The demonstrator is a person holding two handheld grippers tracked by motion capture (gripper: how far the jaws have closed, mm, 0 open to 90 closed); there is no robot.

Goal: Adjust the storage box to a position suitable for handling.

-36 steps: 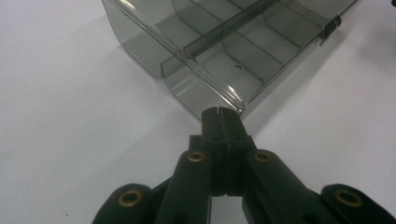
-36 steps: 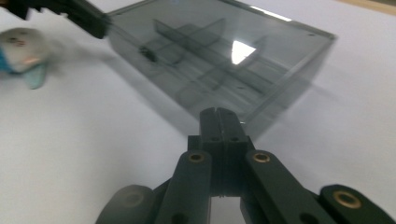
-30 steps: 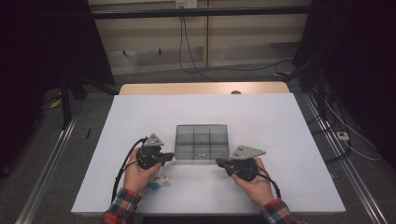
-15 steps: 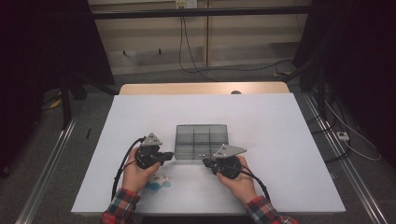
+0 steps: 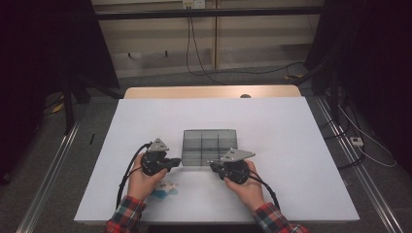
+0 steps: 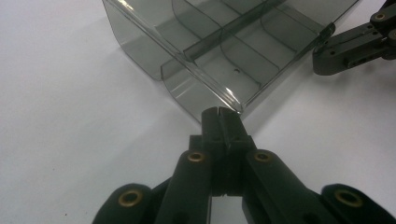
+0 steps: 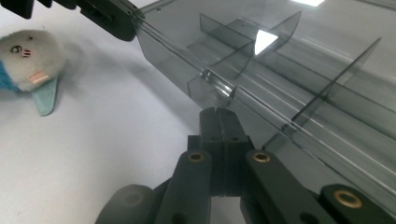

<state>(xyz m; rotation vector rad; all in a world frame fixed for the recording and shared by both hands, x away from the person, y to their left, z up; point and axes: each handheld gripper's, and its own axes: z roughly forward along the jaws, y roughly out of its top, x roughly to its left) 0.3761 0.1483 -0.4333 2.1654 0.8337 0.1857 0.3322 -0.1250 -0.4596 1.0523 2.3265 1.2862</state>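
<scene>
A smoky clear divided box (image 5: 209, 144) lies at the middle of the white table (image 5: 291, 145), its compartments bare. My left gripper (image 5: 178, 163) is shut, tips at the box's front left corner. In the left gripper view the shut jaws (image 6: 223, 113) meet that corner of the box (image 6: 233, 51) with nothing between them. My right gripper (image 5: 214, 168) is shut too, just in front of the box's front wall. Its tips (image 7: 219, 113) sit right at the wall of the box (image 7: 289, 79). A small white and blue plush toy (image 5: 163, 190) lies by the left hand.
The plush toy (image 7: 29, 60) lies on the table left of the right gripper's jaws. The other gripper's black jaw (image 6: 355, 42) lies at the box's far corner in the left gripper view. Bare white tabletop surrounds the box; a wooden strip (image 5: 209, 92) edges the far side.
My right gripper has slid left along the table to the box's front edge. The left gripper and the box have stayed put.
</scene>
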